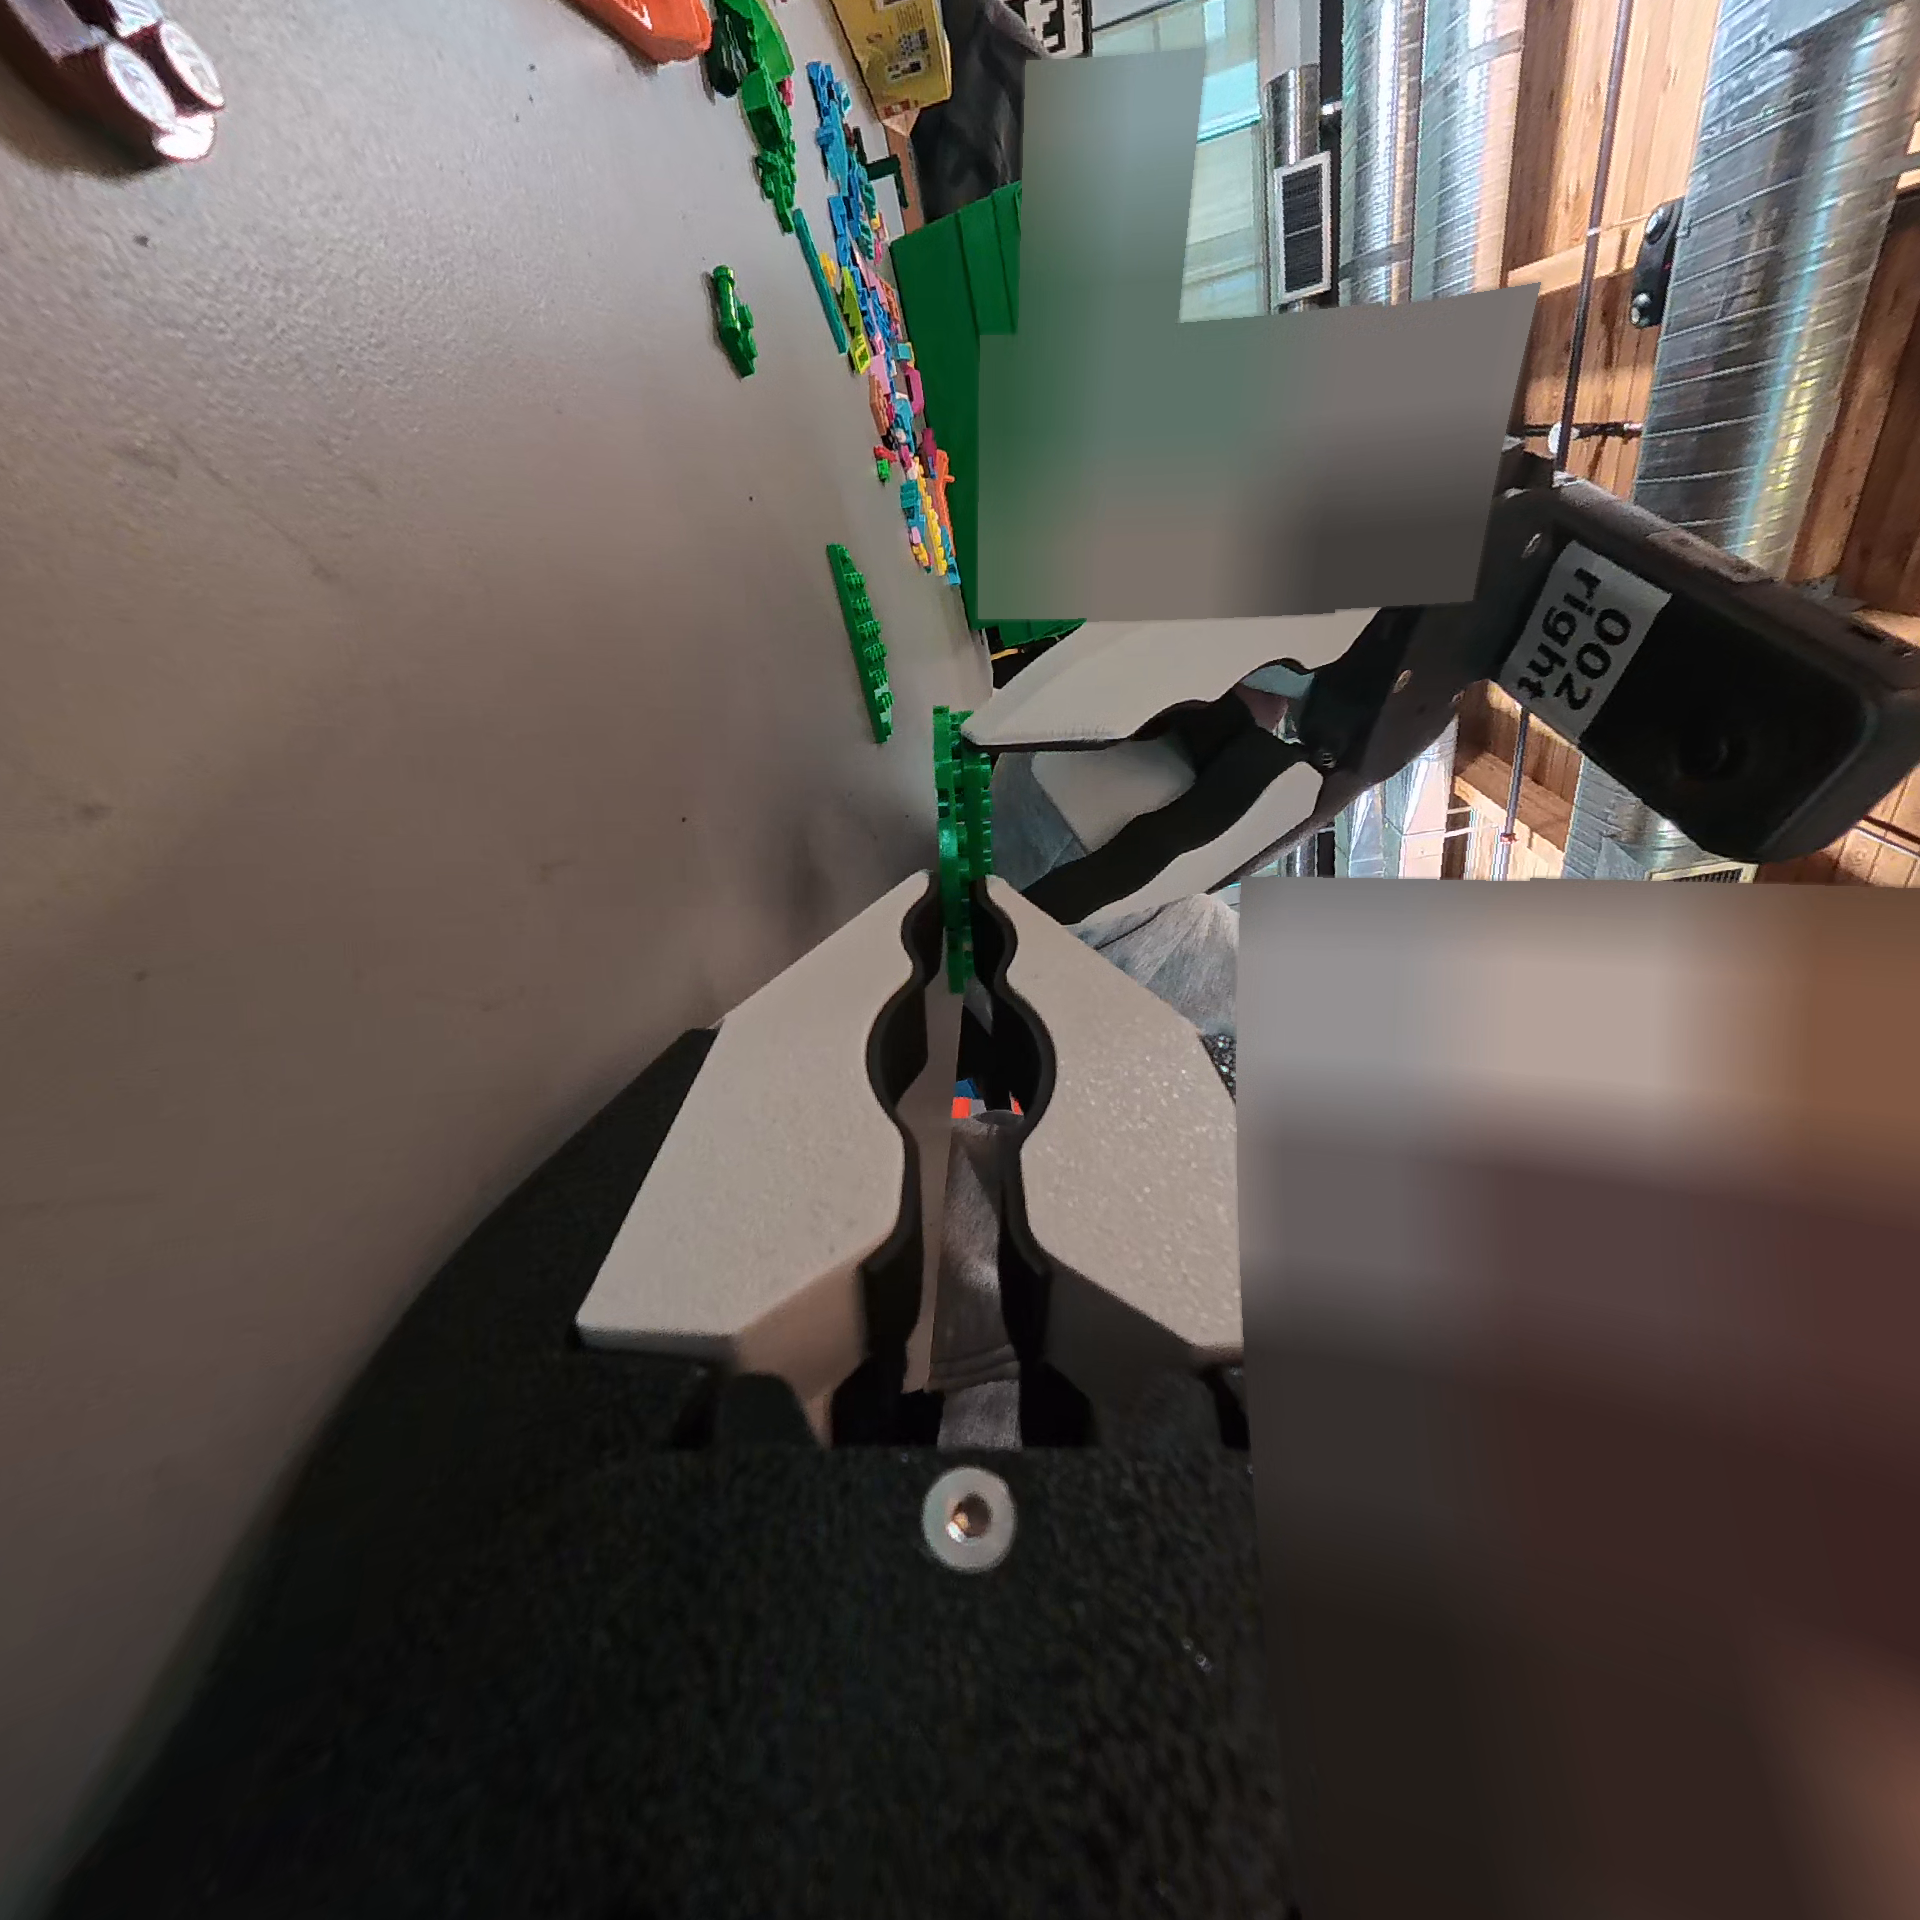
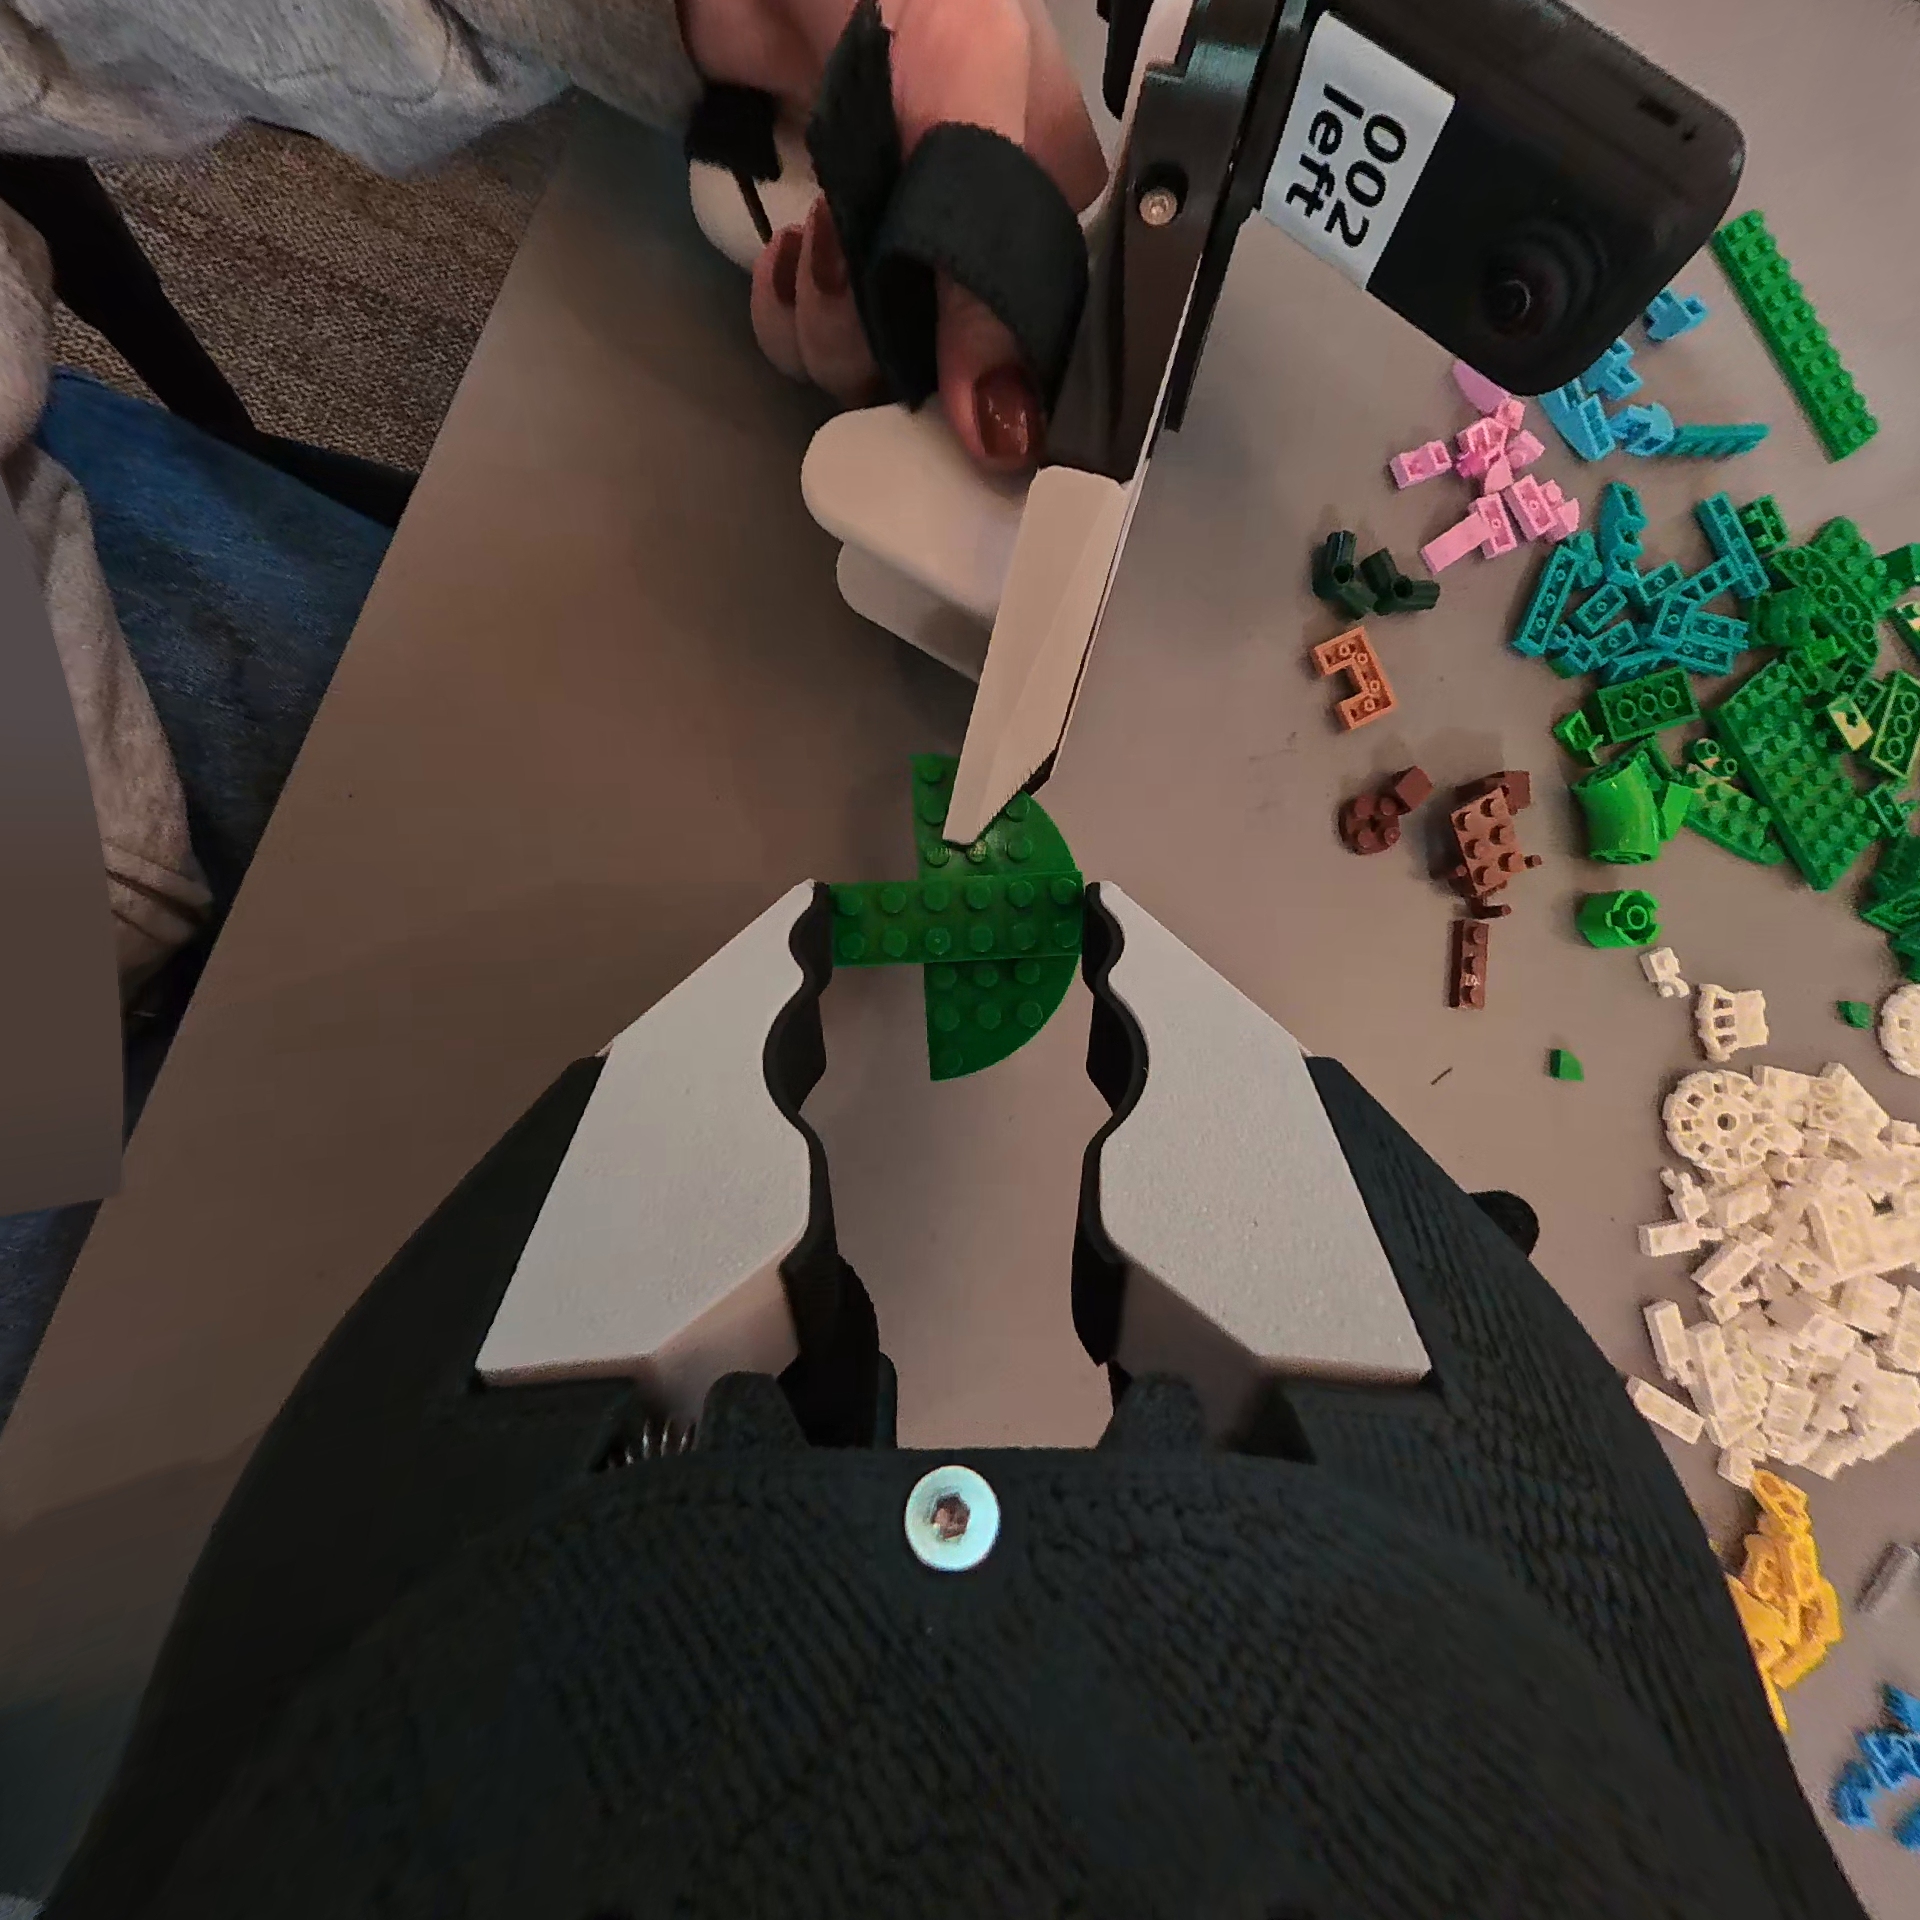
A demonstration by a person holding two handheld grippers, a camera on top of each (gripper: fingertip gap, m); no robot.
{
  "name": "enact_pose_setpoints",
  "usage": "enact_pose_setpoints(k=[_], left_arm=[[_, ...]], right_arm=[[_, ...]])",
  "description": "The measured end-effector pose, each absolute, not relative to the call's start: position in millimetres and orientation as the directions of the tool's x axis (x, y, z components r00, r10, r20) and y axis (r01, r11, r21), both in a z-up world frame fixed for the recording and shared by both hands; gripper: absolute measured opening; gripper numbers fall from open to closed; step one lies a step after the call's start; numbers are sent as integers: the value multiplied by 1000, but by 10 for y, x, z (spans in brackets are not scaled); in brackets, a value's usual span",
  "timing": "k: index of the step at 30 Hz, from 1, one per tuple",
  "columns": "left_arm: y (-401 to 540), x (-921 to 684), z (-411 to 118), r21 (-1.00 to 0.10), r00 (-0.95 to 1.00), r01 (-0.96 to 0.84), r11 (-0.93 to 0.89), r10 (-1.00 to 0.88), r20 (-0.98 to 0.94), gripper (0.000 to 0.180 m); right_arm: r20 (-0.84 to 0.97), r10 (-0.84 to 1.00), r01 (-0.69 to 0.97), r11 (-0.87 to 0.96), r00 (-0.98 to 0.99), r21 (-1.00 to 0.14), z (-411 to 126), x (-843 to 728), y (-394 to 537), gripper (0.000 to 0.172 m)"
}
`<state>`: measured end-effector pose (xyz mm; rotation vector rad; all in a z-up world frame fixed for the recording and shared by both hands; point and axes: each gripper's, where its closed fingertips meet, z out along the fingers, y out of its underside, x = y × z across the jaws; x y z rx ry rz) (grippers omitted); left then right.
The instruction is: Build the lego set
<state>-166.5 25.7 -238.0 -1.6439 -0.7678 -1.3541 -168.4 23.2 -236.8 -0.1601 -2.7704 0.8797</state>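
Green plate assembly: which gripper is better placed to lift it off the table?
Right, probably. The right gripper spans the green plate assembly lengthwise, one pad on each end of its long strip. The left gripper only pinches the edge of one rounded plate, a narrower hold.

Your grey matte surface (image 2: 623, 623) is scuffed in places, its near-left edge running diagonally. Beyond that edge you have brownish carpet floor (image 2: 312, 270). In the left wrist view, your ceiling shows warm timber planks (image 1: 1766, 62), ribbed silver ducts (image 1: 1766, 312) and a louvred vent (image 1: 1304, 223). Light on the surface is even and soft.
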Motion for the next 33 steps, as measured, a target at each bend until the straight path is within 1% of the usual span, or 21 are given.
enact_pose_setpoints(k=[6, 26, 31, 33], left_arm=[[256, -1685, -2371, -225, 221, 870, -440, -60, 973, 1], [255, -1698, -2355, -224, 214, 873, -434, -71, 974, 1], [255, -1701, -2352, -223, 213, 874, -431, -73, 974, 1], [254, -1703, -2352, -223, 213, 874, -431, -72, 974, 1]], right_arm=[[193, 203, 57, 815, -960, -576, -2359, -1707, 226, 47], [209, 193, 36, 812, -959, -583, -2357, -1711, 225, 49], [212, 203, 39, 806, -956, -591, -2333, -1712, 240, 58], [241, 217, 33, 804, -946, -594, -2293, -1726, 281, 68]])
